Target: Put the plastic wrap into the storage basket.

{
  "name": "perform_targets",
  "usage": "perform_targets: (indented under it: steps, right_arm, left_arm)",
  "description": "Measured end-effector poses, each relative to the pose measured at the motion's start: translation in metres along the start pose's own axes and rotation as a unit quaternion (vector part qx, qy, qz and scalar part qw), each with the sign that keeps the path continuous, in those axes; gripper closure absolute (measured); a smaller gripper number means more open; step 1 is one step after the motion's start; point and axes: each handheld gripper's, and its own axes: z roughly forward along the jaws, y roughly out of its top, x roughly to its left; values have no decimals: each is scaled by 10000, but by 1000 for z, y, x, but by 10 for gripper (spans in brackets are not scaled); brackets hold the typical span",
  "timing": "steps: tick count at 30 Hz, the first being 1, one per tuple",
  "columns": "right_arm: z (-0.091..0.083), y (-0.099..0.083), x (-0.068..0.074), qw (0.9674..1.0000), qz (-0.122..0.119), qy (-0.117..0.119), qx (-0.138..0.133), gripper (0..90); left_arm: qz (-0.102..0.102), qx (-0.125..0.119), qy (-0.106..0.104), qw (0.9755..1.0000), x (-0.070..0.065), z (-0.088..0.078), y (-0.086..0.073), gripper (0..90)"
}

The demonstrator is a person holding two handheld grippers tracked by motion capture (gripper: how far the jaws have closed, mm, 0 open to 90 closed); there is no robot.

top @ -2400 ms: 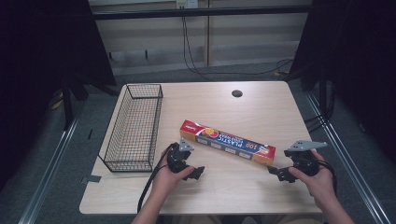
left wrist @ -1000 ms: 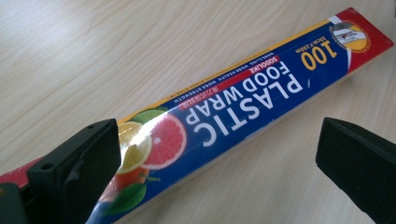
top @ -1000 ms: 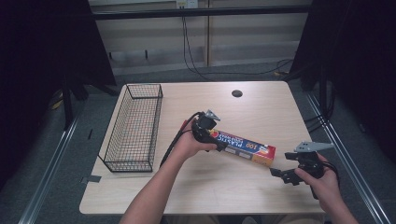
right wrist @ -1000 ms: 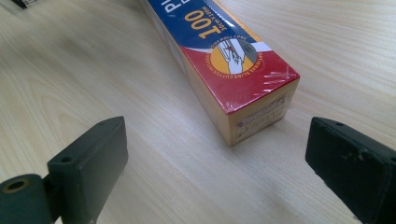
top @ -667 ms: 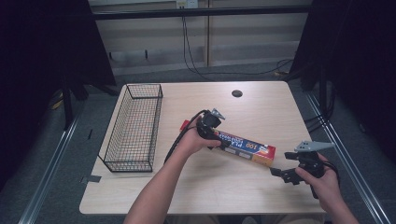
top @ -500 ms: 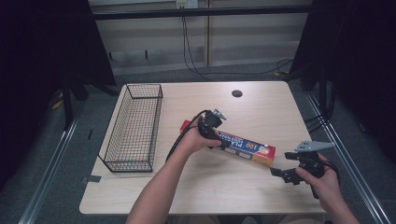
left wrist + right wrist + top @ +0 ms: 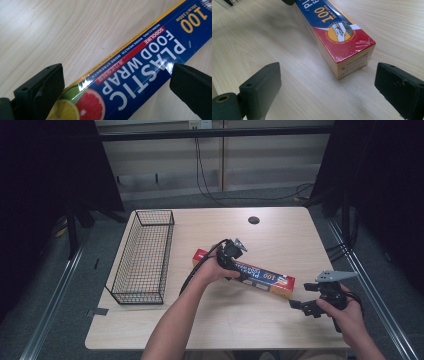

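Plastic wrap box lies flat on the table, centre of the high view; long axis runs upper left to lower right. Left gripper sits over the box near mid-length, fingers spread wide and straddling it across the short width; in the left gripper view the box passes between them, neither pad clearly touching. Right gripper waits at lower right, just off the box's red end, fingers wide, holding nothing. Left hand is nearer; wire basket stands at left.
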Motion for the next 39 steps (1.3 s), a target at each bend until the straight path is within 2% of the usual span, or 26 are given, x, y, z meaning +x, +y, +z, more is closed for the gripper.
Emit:
perform_targets:
  steps: [2,5,9,14,17,18,19,21,22,23,25,26,27,28,29,30,31,32,33,36,37,39]
  right_arm:
    - [0,0,0,10000,-30,29,-21,68]
    - [0,0,0,10000,-5,26,0,70]
    - [1,0,0,10000,-10,62,13,71]
    - [0,0,-1,10000,4,41,-4,72]
    - [0,1,-1,10000,17,79,-8,73]
    - [0,1,0,10000,30,83,-1,73]
    - [1,1,-1,10000,34,92,-6,74]
    - [0,2,-1,9998,147,79,-54,75]
    - [0,2,-1,9998,147,79,-54,75]
    - [0,2,-1,9998,164,117,-90,76]
    - [-1,2,-2,9998,153,120,-96,76]
    - [-1,1,-3,9997,164,129,-92,77]
    - [-1,2,-4,9997,181,123,-96,77]
    - [-1,2,-4,9997,181,123,-96,77]
    - [-1,2,-4,9997,195,118,-93,77]
    - [-1,2,-4,9997,197,129,-107,78]
    - [-1,2,-4,9997,197,129,-107,78]
    - [-2,2,-4,9997,197,133,-112,77]
    - [-2,2,-4,9997,197,133,-112,77]
    - [-3,3,-4,9995,207,148,-170,78]
    - [-3,3,-3,9995,236,140,-166,78]
    - [-3,3,-3,9995,243,149,-165,78]
  left_arm:
    - [-20,-40,-20,10000,0,1,0,0]
    - [148,23,-45,9999,-1,1,-2,0]
    - [155,63,-190,9997,0,1,-5,0]
    - [161,151,-182,9996,-3,1,-5,0]
    - [295,300,-178,9990,-6,0,-6,8]
    - [435,551,17,9975,-12,3,-7,20]
    - [435,551,17,9975,-12,3,-7,25]
    - [493,830,66,9953,-16,9,-7,37]
    - [493,830,66,9953,-16,9,-7,39]
    - [408,780,81,9961,-17,10,-7,39]
    - [378,925,74,9950,-17,8,-5,69]
    - [443,1130,49,9926,-15,5,-2,131]
    - [177,1194,108,9926,-16,3,-1,168]
    - [177,1194,108,9926,-16,3,-1,213]
    - [199,1300,51,9913,-15,1,1,213]
    - [232,1350,60,9906,-14,-1,1,302]
    - [1,1269,18,9919,-14,-1,1,302]
    - [-43,1355,3,9908,-13,-3,2,349]
    - [-203,1330,5,9909,-14,-2,2,349]
    - [-248,1477,14,9887,-16,-3,5,386]
    - [-361,1447,56,9888,-18,-2,5,385]
    - [-229,1549,17,9877,-16,-3,6,378]
